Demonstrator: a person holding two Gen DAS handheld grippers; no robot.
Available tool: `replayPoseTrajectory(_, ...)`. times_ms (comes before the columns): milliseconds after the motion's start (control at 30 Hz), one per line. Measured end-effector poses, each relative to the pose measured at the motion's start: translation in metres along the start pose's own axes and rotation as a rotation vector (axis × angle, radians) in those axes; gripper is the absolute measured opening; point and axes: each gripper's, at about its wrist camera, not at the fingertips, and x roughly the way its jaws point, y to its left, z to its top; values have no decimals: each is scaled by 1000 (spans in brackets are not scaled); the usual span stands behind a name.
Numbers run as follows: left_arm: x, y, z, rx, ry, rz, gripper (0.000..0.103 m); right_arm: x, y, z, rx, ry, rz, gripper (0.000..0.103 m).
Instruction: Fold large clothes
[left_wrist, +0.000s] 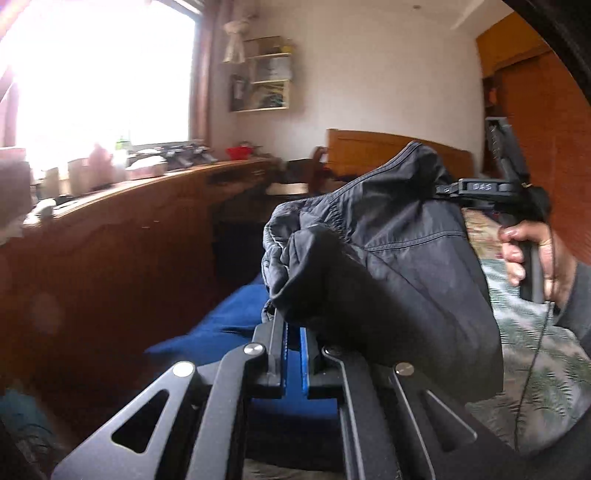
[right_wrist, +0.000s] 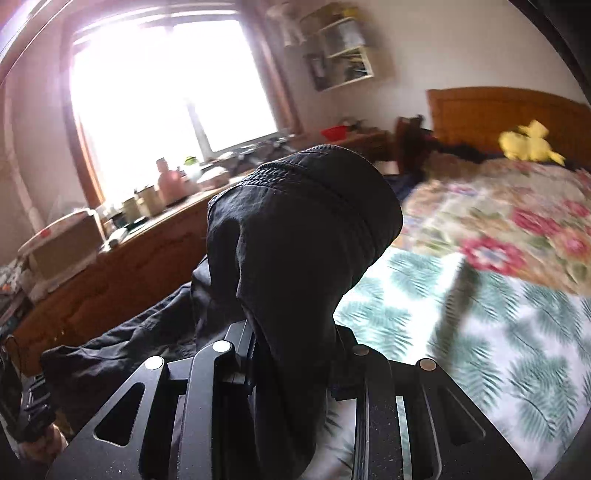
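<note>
- Left gripper (left_wrist: 286, 325) seen from its own camera, fingers (left_wrist: 276, 345) pressed nearly together on a bunched edge of the black garment (left_wrist: 391, 258), blue pads showing behind the pinch.
- Black garment held up in the air between both grippers, above the bed, elastic waistband (left_wrist: 332, 201) gathered along its upper edge; looked like trousers or shorts, though not told for certain.
- Right gripper (left_wrist: 448, 189) visible in the left wrist view at the garment's far upper corner, clamped on the cloth there; hand (left_wrist: 532, 254) wrapped round its handle, grey sleeve (left_wrist: 576, 295) below.
- In the right wrist view, right gripper (right_wrist: 291, 354) with fingers (right_wrist: 242, 339) a little apart and a thick fold of black cloth (right_wrist: 295, 229) pinched between them, the fold rising up and hiding most of the middle of the frame.
- Rest of the garment trailing off to the lower left of that view toward the other gripper, dimly seen at the frame's edge.
- Bed sheet (right_wrist: 480, 332) with a green fern print below the garment; floral quilt (right_wrist: 517, 221) further up the bed, yellow item (right_wrist: 528, 144) by the wooden headboard (right_wrist: 491, 110).
- Dark blue cloth (left_wrist: 229, 321) lying low beneath the left gripper.
- Long wooden desk (left_wrist: 147, 229) under the bright window (left_wrist: 103, 74), crowded with jars and small items; red bowl (left_wrist: 238, 151) at its far end.
- White wall shelf (left_wrist: 266, 74) beside the window.
</note>
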Motion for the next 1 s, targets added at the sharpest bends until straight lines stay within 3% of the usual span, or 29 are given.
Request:
replayPoseTrajectory(167, 4, 51, 4, -10, -9, 94, 3, 53, 55, 15, -28, 21, 48, 26)
replayPoseTrajectory(267, 16, 75, 3, -25, 9, 134, 3, 78, 69, 13, -10, 44, 42, 26)
replayPoseTrajectory(533, 40, 103, -26, -78, 81, 183, 3, 149, 64, -49, -15, 250, -54, 27)
replayPoseTrajectory(767, 35, 102, -33, -70, 113, 206, 6, 148, 53, -67, -125, 281, -125, 41)
replayPoseTrajectory(1000, 26, 108, -41, -82, 166, 261, 10, 113, 64, -75, -202, 270, -136, 50)
